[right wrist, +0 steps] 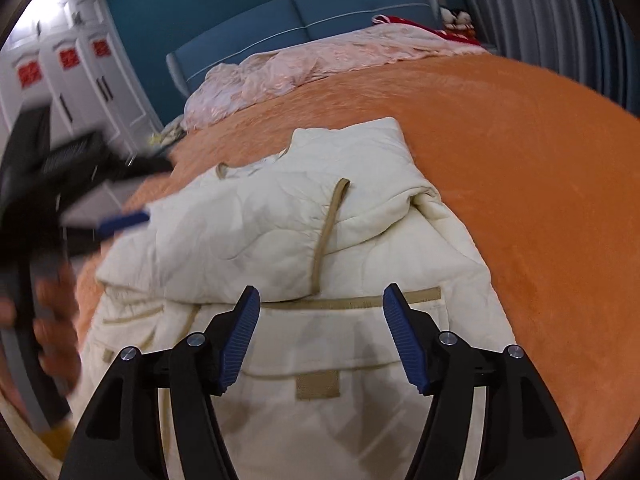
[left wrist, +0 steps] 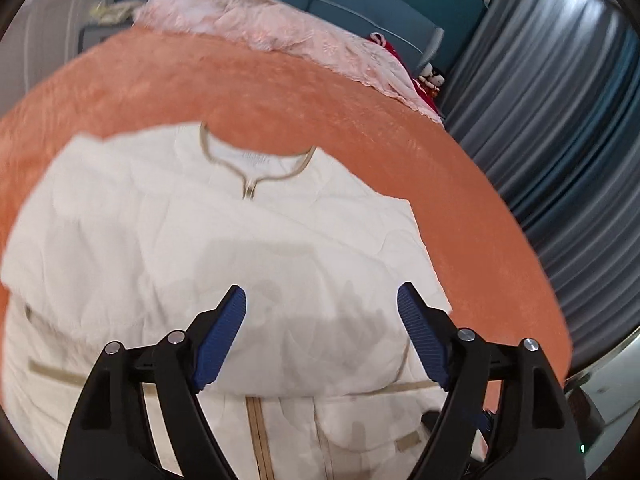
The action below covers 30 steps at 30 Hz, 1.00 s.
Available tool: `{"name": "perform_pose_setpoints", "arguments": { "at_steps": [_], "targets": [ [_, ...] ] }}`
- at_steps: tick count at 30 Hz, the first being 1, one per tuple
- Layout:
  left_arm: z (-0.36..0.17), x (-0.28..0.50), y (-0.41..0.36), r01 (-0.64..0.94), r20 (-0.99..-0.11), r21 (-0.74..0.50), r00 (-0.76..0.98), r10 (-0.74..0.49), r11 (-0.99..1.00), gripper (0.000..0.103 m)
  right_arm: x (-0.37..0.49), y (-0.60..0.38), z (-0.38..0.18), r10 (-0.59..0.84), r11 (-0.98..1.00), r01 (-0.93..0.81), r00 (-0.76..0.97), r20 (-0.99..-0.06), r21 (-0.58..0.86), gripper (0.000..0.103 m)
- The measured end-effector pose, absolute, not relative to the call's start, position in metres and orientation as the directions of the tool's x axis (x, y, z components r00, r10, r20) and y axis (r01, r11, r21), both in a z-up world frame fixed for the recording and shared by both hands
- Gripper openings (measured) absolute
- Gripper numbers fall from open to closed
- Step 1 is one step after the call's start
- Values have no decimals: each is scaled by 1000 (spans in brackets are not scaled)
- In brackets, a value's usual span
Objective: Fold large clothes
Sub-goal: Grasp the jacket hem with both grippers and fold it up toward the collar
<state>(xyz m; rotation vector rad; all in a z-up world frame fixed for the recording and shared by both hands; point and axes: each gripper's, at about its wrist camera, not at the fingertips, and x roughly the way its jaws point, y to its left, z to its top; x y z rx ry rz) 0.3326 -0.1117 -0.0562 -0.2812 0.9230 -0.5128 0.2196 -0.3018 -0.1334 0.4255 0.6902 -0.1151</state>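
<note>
A cream quilted jacket point(left wrist: 224, 264) with tan trim lies on the orange bed cover point(left wrist: 360, 128), collar toward the headboard, both sleeves folded in over the body. My left gripper point(left wrist: 322, 294) hovers open above its lower half, nothing between the blue pads. In the right wrist view the same jacket point(right wrist: 304, 240) shows a folded sleeve with a tan strip across the chest. My right gripper point(right wrist: 320, 294) stands open over the hem and pocket area, holding nothing. The left gripper point(right wrist: 120, 220) appears blurred at the left edge, a hand point(right wrist: 56, 320) below it.
A pink crumpled quilt point(right wrist: 304, 68) lies by the blue headboard point(right wrist: 320, 12). Red items point(left wrist: 424, 84) sit at the far corner. Grey curtains point(left wrist: 560, 100) hang along the right side; white wardrobes point(right wrist: 72, 64) stand on the left. The bed's edge point(left wrist: 568, 344) runs close on the right.
</note>
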Motion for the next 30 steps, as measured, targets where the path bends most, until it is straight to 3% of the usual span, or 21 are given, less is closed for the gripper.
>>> {"name": "perform_pose_setpoints", "arguments": {
  "at_steps": [4,14,15,16,18,19,21,24,27,30],
  "targets": [
    [-67,341,-48,144,-659,-552,528,-536,821,78,236,-308,-127,40,892,254,779,-626,373,66],
    [-117,364,103,-204,-712,-608,568,-413,767,78,293,-300,-150,111,865,274,711,-694,419,66],
    [-122,367,108,-225,-720,-606,563,-407,763,78,295,-297,-154,114,866,277,702,-703,417,56],
    [-130,371,114,-249,-729,-605,555,-401,756,77,300,-293,-156,121,868,275,690,-713,413,35],
    [-141,376,120,-279,-737,-612,541,-405,740,66,309,-284,-152,101,891,267,672,-734,367,12],
    [-145,379,122,-285,-737,-616,538,-410,734,63,310,-283,-148,102,899,252,675,-730,358,9],
    [-145,381,122,-291,-746,-598,542,-386,747,42,314,-278,-124,64,927,217,710,-701,305,7],
    [-132,380,124,-283,-741,-583,569,-356,761,25,318,-281,-85,25,947,184,775,-631,263,6],
    [-110,381,113,-236,-724,-557,608,-327,796,20,321,-291,-41,-15,959,167,840,-543,231,5],
    [-96,379,90,-185,-730,-471,630,-264,862,20,328,-298,-38,-85,966,200,842,-533,161,5]
  ]
}}
